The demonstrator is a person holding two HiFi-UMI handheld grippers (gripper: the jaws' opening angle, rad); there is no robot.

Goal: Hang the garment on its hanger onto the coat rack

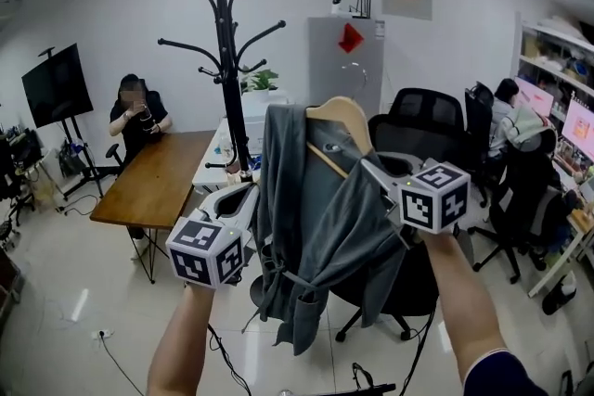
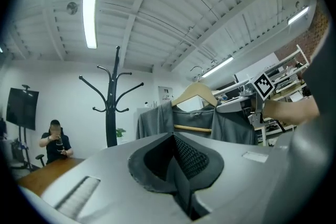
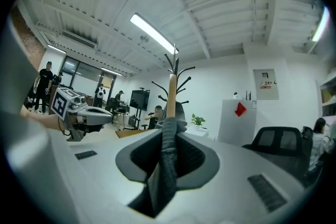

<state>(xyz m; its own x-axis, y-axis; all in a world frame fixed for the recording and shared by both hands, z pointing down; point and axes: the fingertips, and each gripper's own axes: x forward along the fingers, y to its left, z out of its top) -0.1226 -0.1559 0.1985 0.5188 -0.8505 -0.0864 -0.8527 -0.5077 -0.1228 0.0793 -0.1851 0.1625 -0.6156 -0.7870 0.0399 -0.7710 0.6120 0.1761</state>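
The black coat rack [image 1: 224,60] is standing upright at the back, its foot hiding behind the grey garment [image 1: 311,236]. The garment is hanging in mid-air in front of the rack, apart from it, and draping straight down. It is hanging from the wooden hanger [image 1: 345,113], whose long axis is running roughly left to right; the thin hook is hard to make out. The right gripper [image 3: 166,152] is clamping the fabric-covered hanger shoulder. The left gripper [image 2: 176,162] is pinching shut on nothing, just beside the garment's left edge.
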